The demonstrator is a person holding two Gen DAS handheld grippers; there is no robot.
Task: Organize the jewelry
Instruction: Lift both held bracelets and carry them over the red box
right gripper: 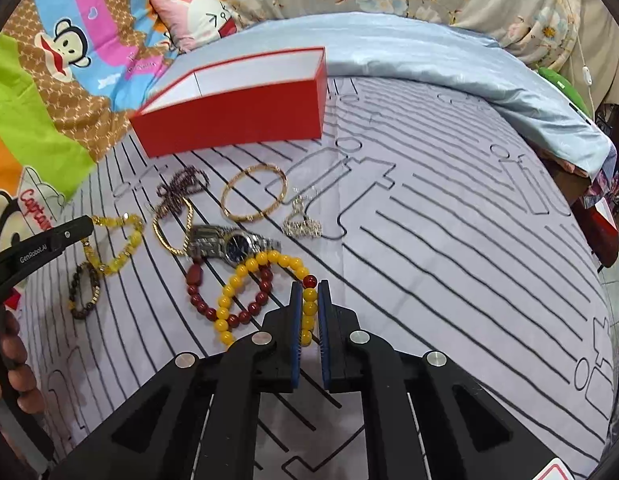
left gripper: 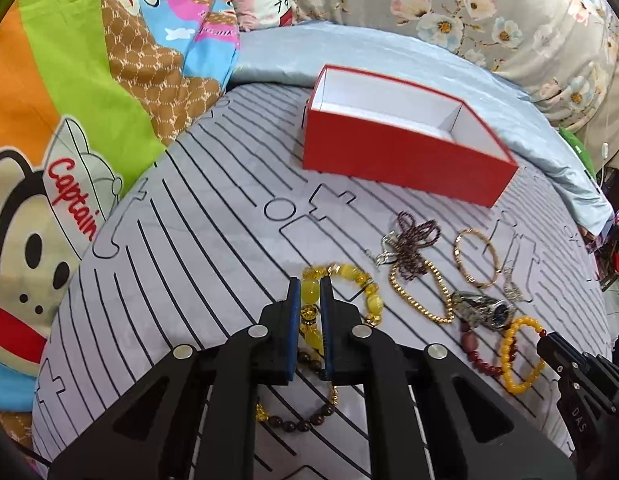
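Note:
An open red box (left gripper: 393, 152) with a white inside stands empty on the striped grey sheet; it also shows in the right wrist view (right gripper: 233, 120). My left gripper (left gripper: 310, 286) is shut on a chunky yellow stone bracelet (left gripper: 349, 276). My right gripper (right gripper: 309, 290) is shut on a yellow bead bracelet (right gripper: 245, 276). Between them lie a gold chain (right gripper: 171, 228), a silver watch (right gripper: 233, 245), a dark red bead bracelet (right gripper: 213, 300), a gold bangle (right gripper: 253, 196), a purple bead string (right gripper: 181, 188), a small silver piece (right gripper: 303, 224) and a brown bead bracelet (right gripper: 83, 292).
A cartoon monkey quilt (left gripper: 69, 120) lies along the left. A blue blanket (right gripper: 449, 56) and floral cushions (left gripper: 489, 12) sit behind the box. The bed's edge drops off at the right (right gripper: 597, 208).

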